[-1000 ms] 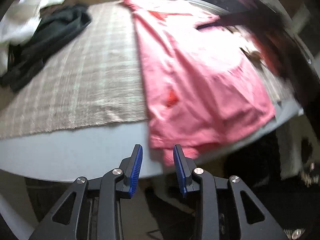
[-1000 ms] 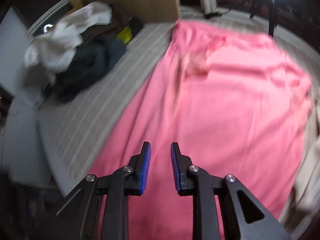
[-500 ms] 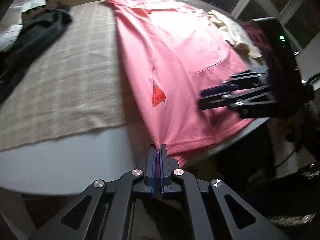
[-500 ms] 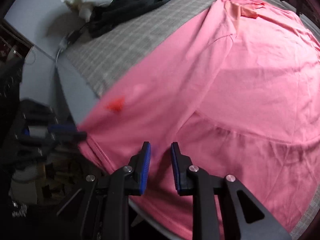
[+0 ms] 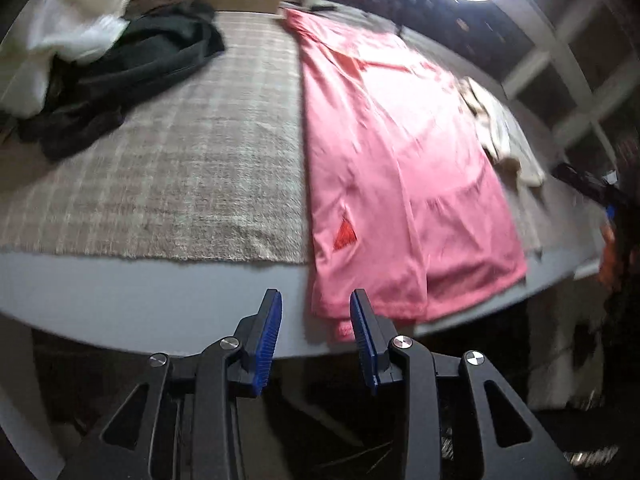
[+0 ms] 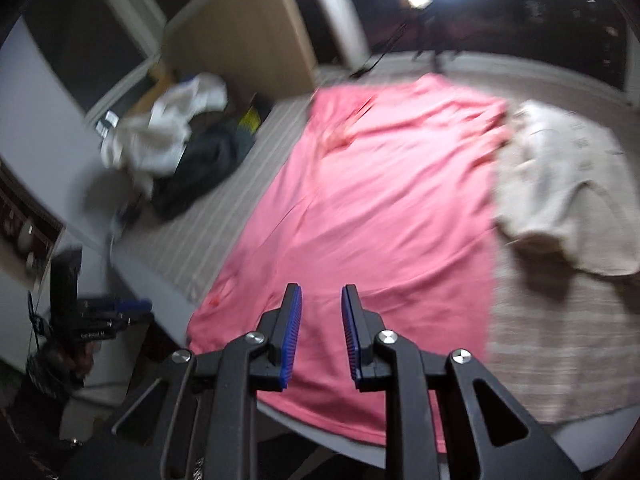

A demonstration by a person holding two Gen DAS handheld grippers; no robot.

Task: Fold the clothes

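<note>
The left tongs (image 5: 316,322) are opening with nothing between them; the right tongs (image 6: 320,330) hang released over the pink shirt (image 6: 384,200) spread on the worktop (image 5: 140,300).

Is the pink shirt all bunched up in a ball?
No, the pink shirt lies spread out flat across the checked cloth on the table, with only long soft creases in it.
</note>
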